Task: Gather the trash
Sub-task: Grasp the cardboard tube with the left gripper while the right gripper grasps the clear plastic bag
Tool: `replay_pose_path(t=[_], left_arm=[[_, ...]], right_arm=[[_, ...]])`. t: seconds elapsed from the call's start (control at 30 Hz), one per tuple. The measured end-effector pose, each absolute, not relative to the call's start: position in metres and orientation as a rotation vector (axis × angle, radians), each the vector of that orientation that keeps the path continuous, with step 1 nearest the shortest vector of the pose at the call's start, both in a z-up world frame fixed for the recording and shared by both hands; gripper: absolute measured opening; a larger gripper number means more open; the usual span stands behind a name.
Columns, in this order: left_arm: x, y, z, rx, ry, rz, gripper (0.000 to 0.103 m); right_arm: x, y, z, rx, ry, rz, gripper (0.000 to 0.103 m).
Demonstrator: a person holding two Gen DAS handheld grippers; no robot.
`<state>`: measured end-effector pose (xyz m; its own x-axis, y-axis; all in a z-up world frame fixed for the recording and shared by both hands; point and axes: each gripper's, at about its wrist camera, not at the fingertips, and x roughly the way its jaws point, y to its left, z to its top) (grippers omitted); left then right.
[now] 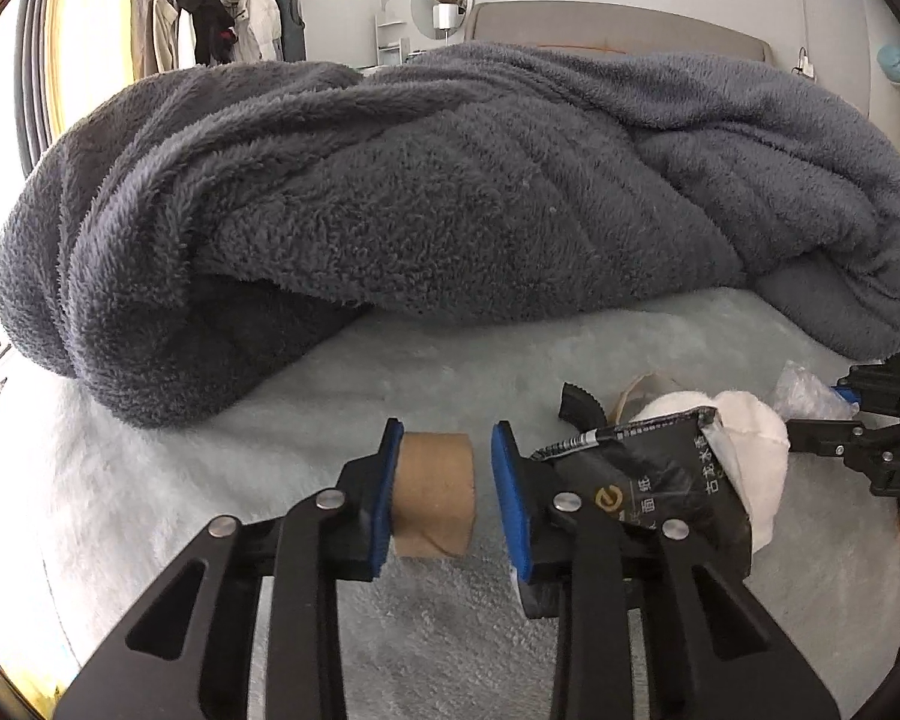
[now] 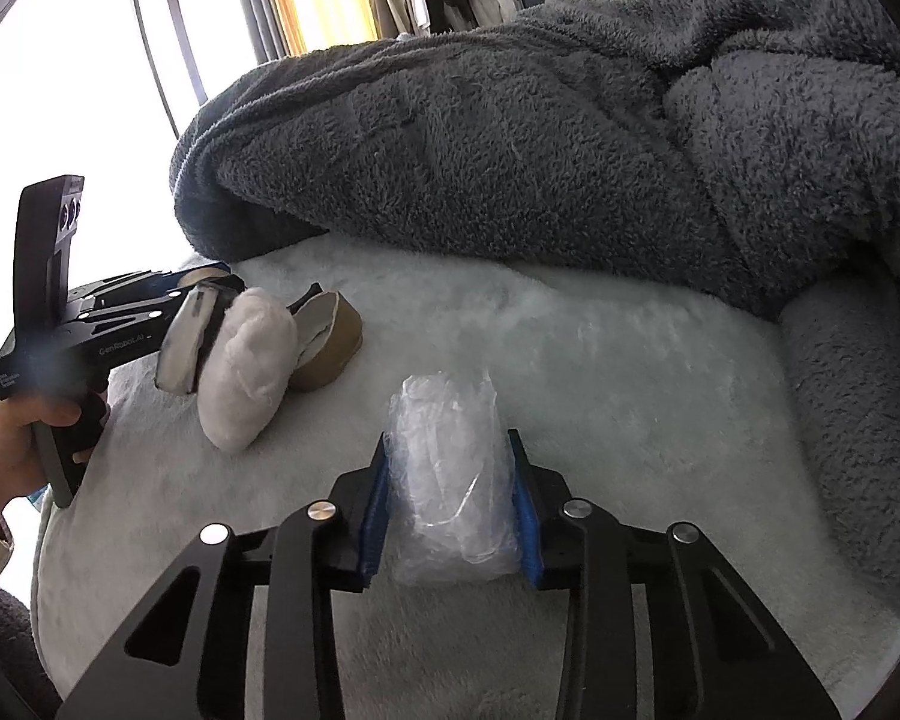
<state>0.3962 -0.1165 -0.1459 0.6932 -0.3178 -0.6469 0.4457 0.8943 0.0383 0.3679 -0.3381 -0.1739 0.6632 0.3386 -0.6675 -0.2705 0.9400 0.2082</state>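
Trash lies on the pale fuzzy bed cover [image 2: 600, 348], so each claw grabs one piece. The left gripper [image 1: 444, 489] pinches a cardboard tube [image 1: 435, 492], and the right gripper [image 2: 450, 504] squeezes a crumpled clear plastic bag [image 2: 450, 480]. A black wrapper [image 1: 648, 480] and white tissue wad [image 2: 246, 360] wait beside them.

Right gripper [image 2: 449, 504] closed on a crumpled clear plastic bag [image 2: 450, 498] — blue pads pressing both its sides. It rests on a pale fluffy bed cover [image 2: 630, 372]. At left, a hand [image 2: 12, 450] holds the left gripper [image 2: 210, 291] beside a white tissue wad [image 2: 246, 369] and brown tape roll [image 2: 327, 348]. A dark grey fleece blanket [image 2: 540, 150] lies behind.
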Motion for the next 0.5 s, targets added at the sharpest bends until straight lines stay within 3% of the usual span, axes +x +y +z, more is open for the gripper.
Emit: replay_pose_path(t=[0.1, 0.5], left_arm=[[0.397, -0.115, -0.144, 0.191, 0.678, -0.423, 0.024], [0.385, -0.102, -0.126, 0.14, 0.624, -0.385, 0.024]], right_arm=[[0.368, -0.339, -0.173, 0.098, 0.773, 0.342, 0.033], [0.359, -0.347, -0.16, 0.148, 0.741, 0.31, 0.032]])
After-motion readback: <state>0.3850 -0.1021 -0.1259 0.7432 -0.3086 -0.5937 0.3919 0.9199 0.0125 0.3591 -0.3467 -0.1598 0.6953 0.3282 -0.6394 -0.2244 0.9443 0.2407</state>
